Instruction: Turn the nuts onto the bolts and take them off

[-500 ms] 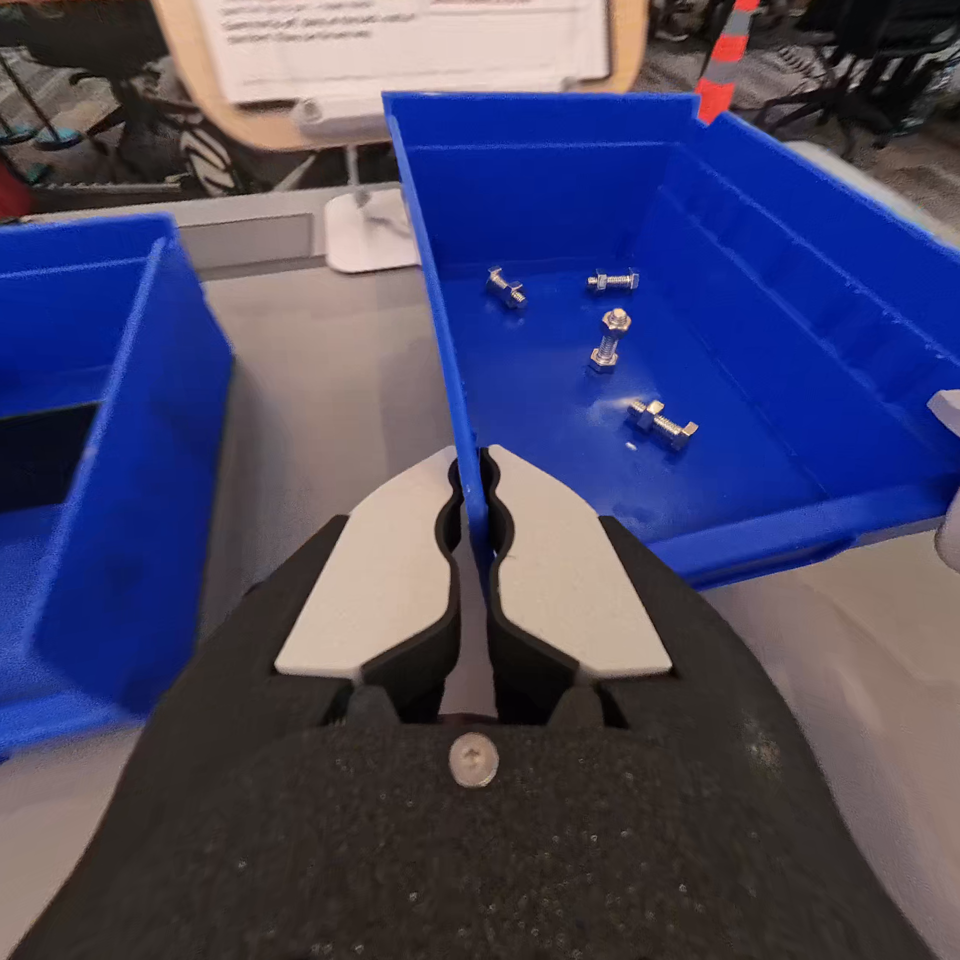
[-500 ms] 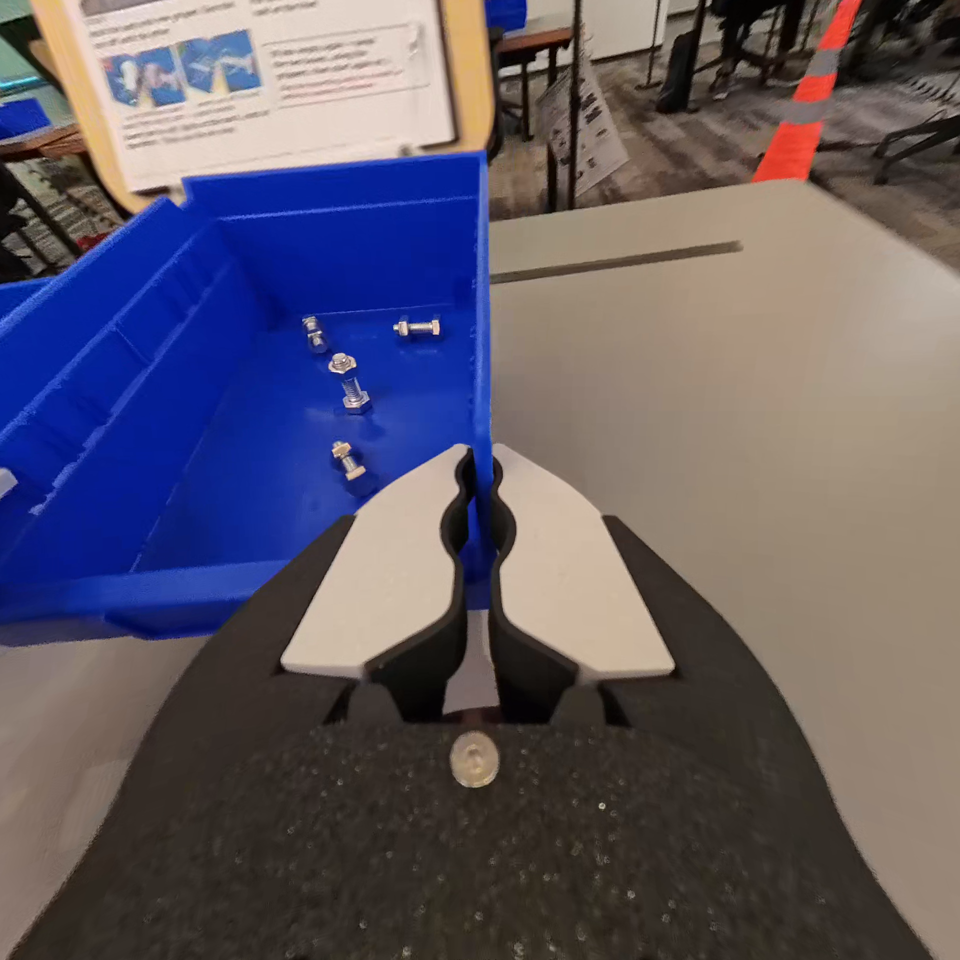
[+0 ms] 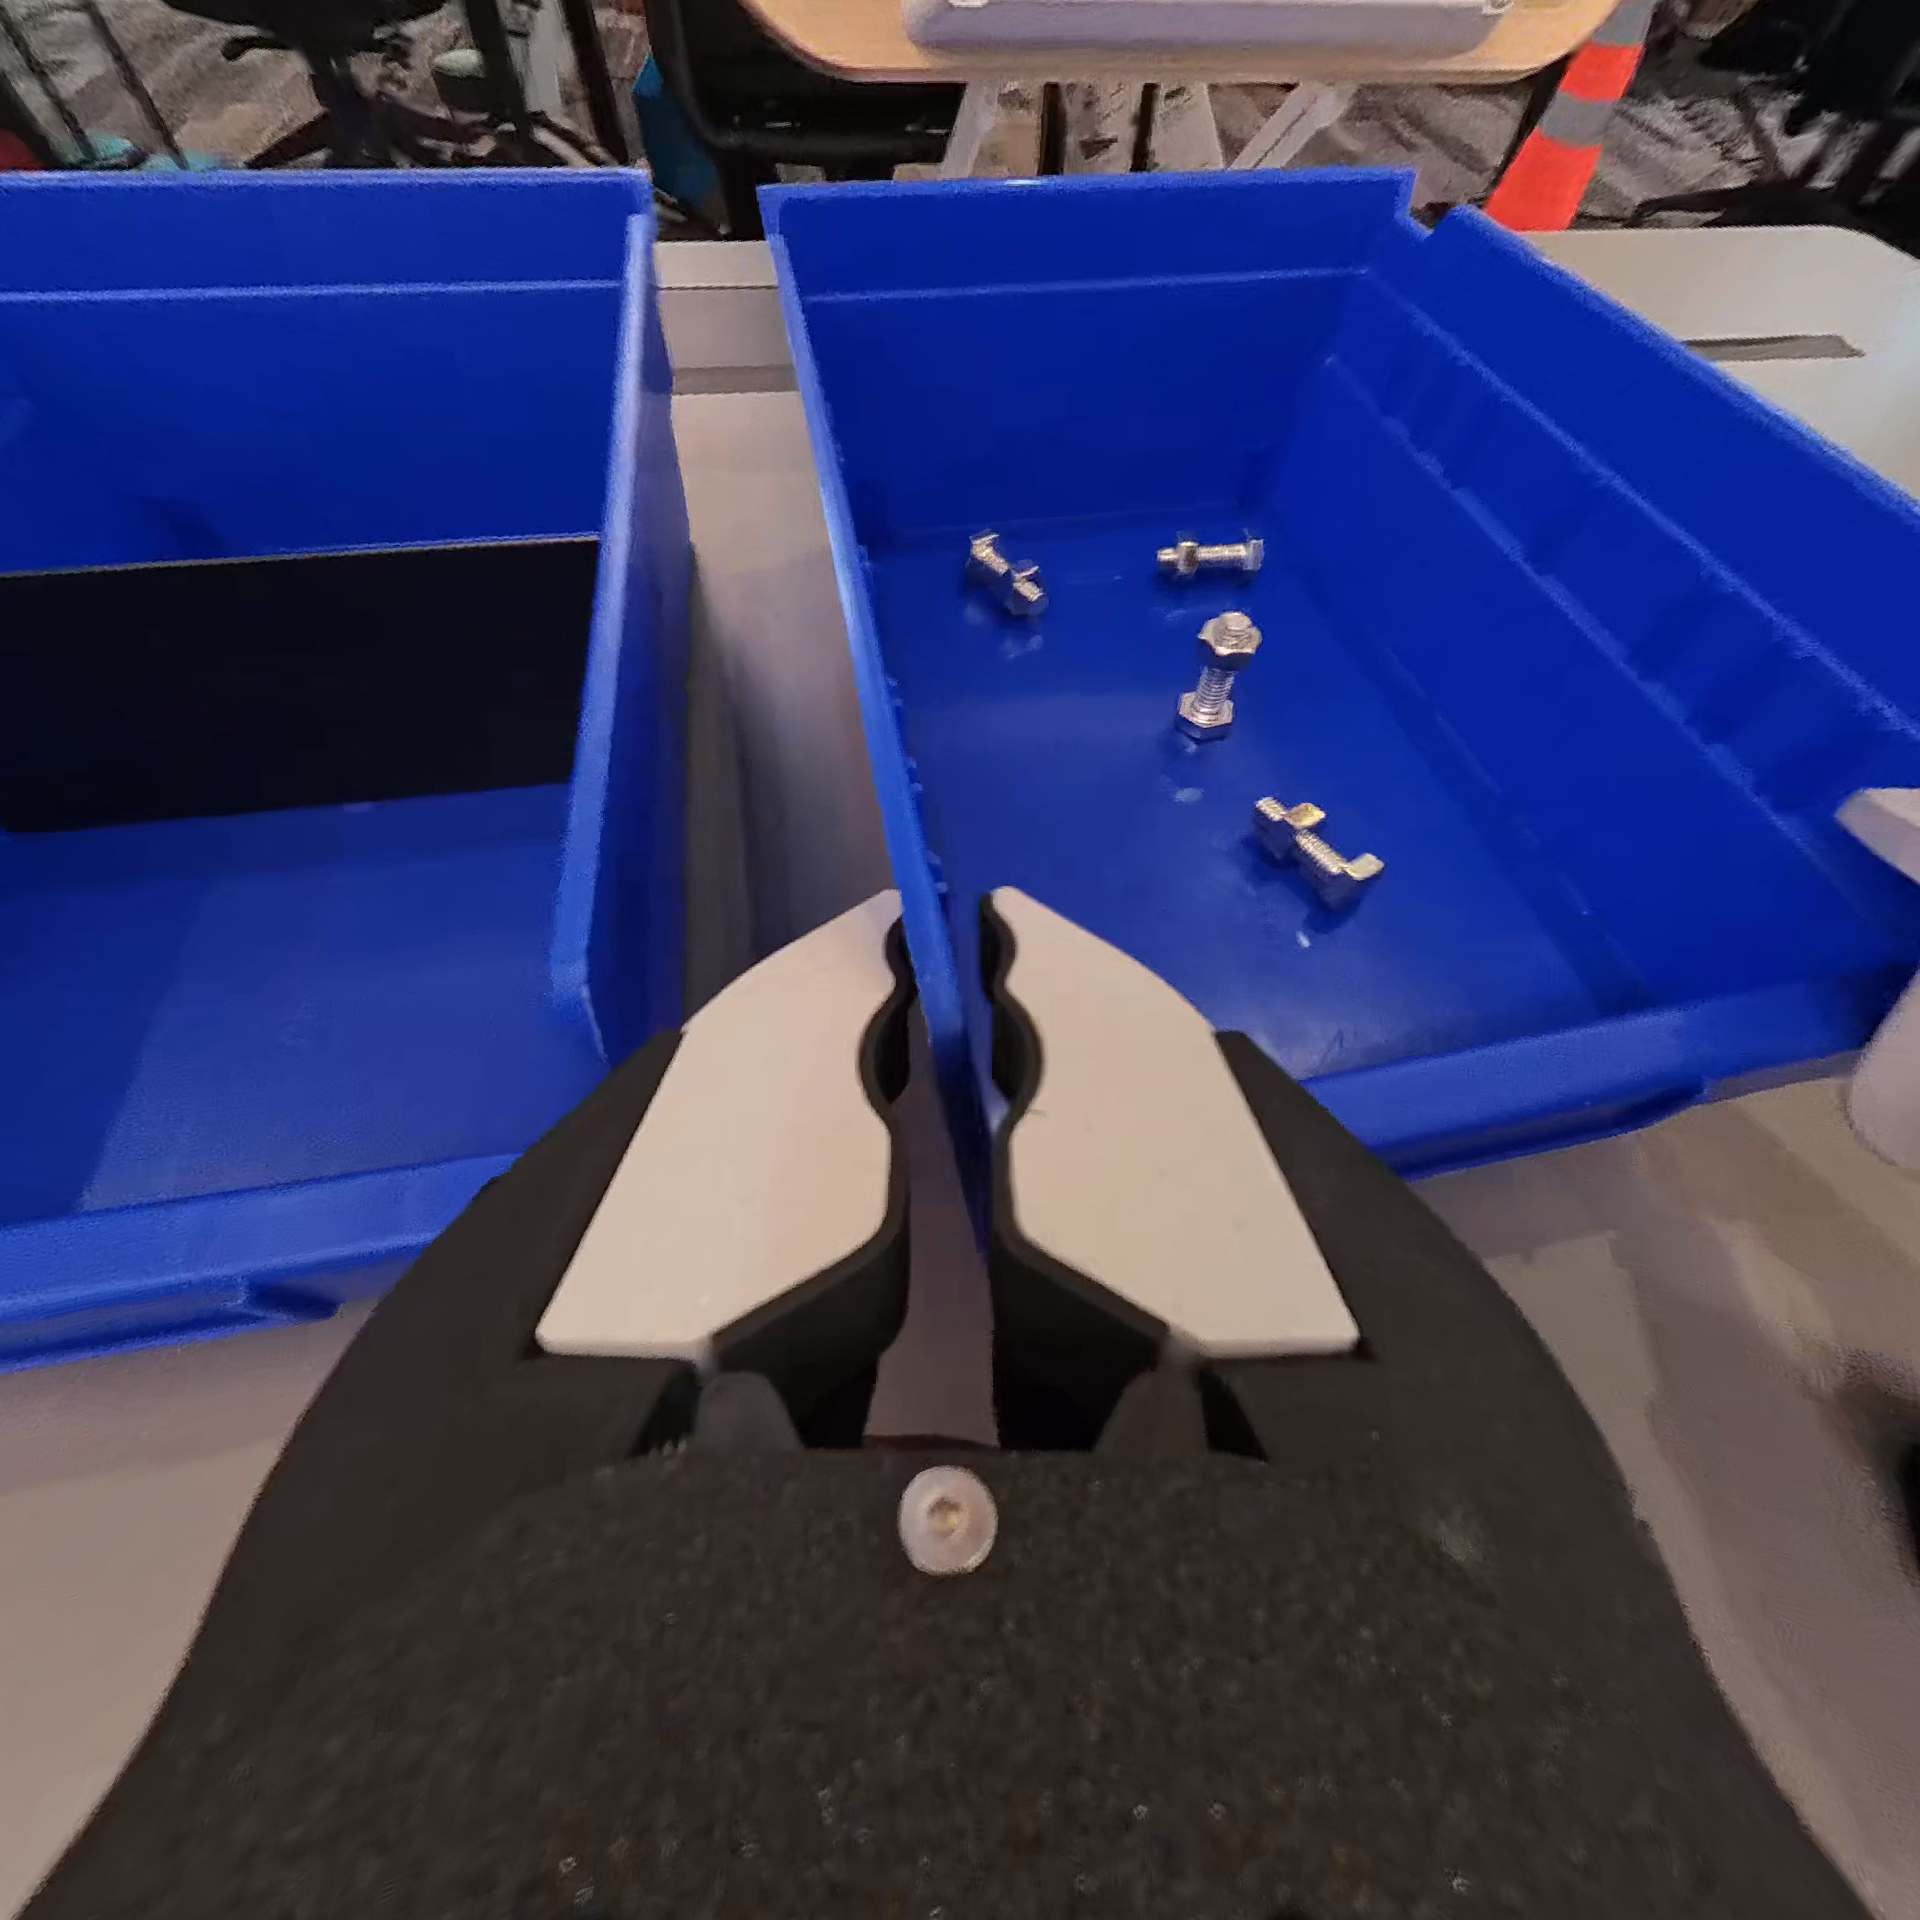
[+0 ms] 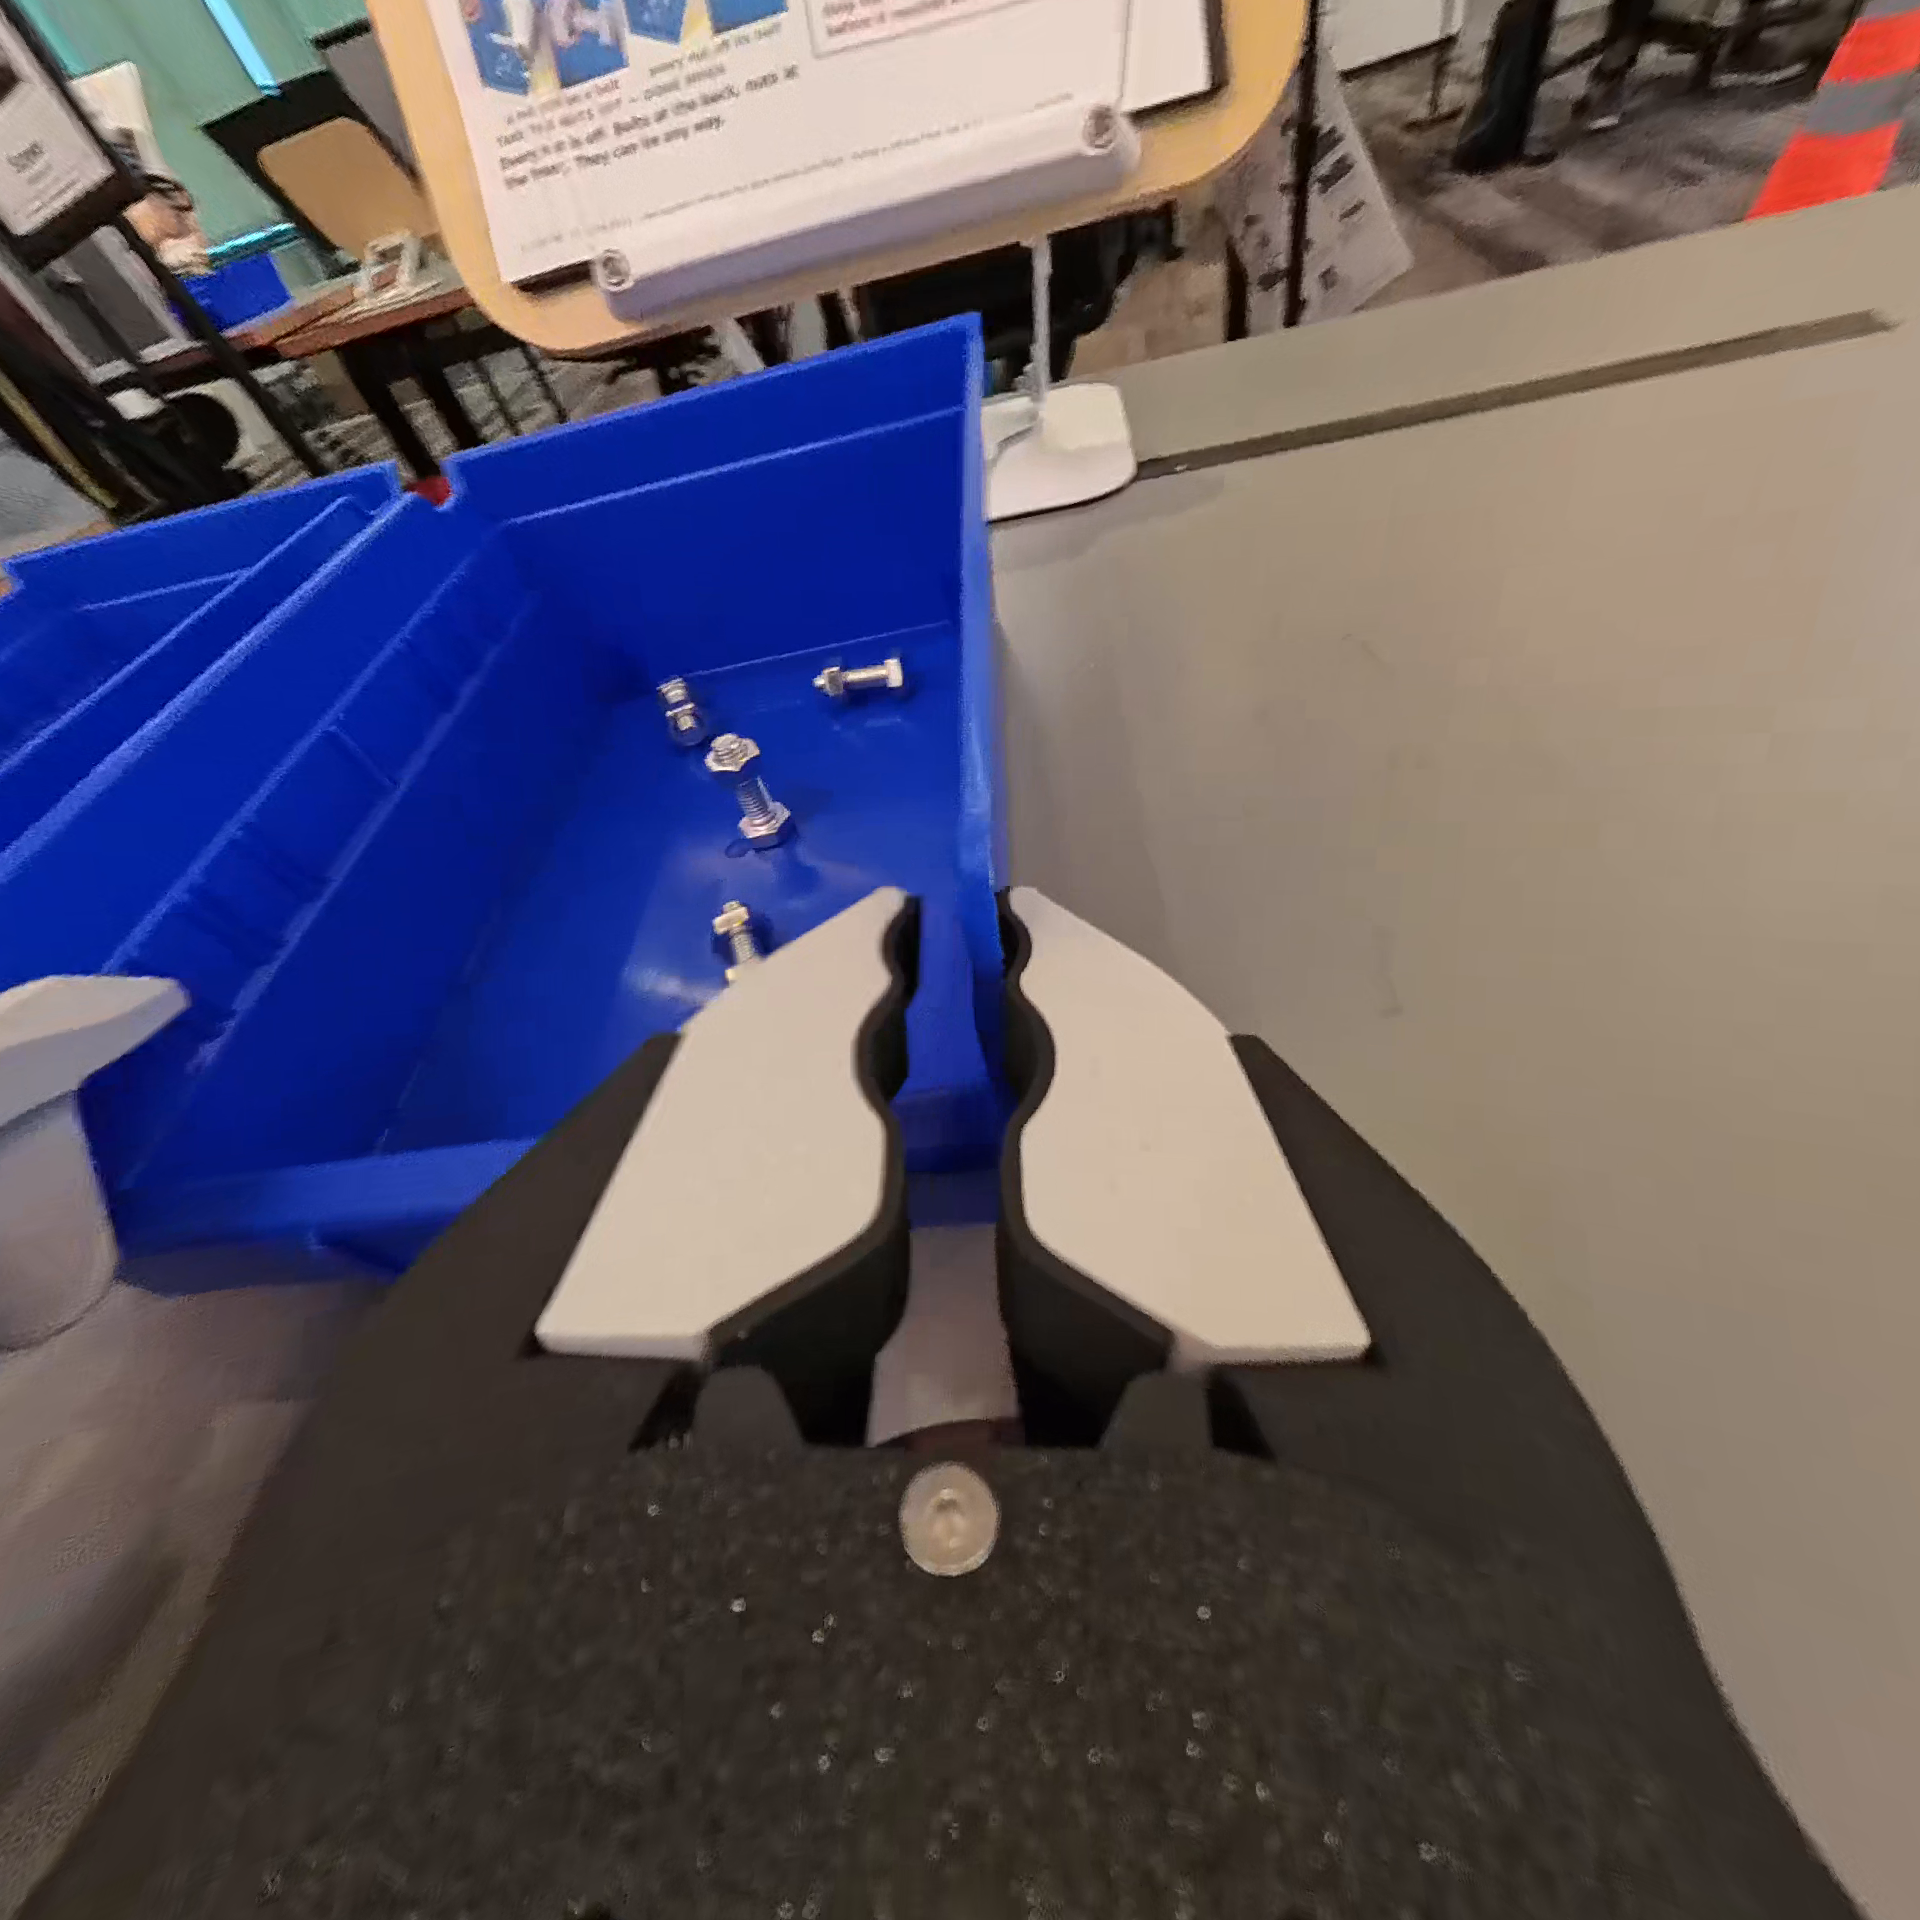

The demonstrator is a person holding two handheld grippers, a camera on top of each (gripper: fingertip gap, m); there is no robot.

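Several silver bolts with nuts on them lie in the right blue bin (image 3: 1558,540), among them one near the middle (image 3: 1210,681) and one nearer the front (image 3: 1317,862). They also show in the right wrist view (image 4: 748,790). My left gripper (image 3: 940,914) straddles the bin's left wall with its jaws slightly apart, so the grip looks loosened. My right gripper (image 4: 958,904) straddles the bin's right wall (image 4: 977,727) in the same way, slightly open. Each gripper's grey finger shows at the edge of the other's view.
A second blue bin (image 3: 312,1039) with a black panel (image 3: 301,675) inside stands close on the left, with a narrow strip of grey table between. A sign board (image 4: 831,156) on a white foot (image 4: 1060,447) stands behind the bins. An orange cone (image 3: 1569,125) is beyond the table. The gap from one gripper's tips to the other's is roughly 20 cm.
The bin with the bolts has moved left, close beside the other bin, and sits level. Both grippers' jaws, which were clamped on its side walls, have parted a little.
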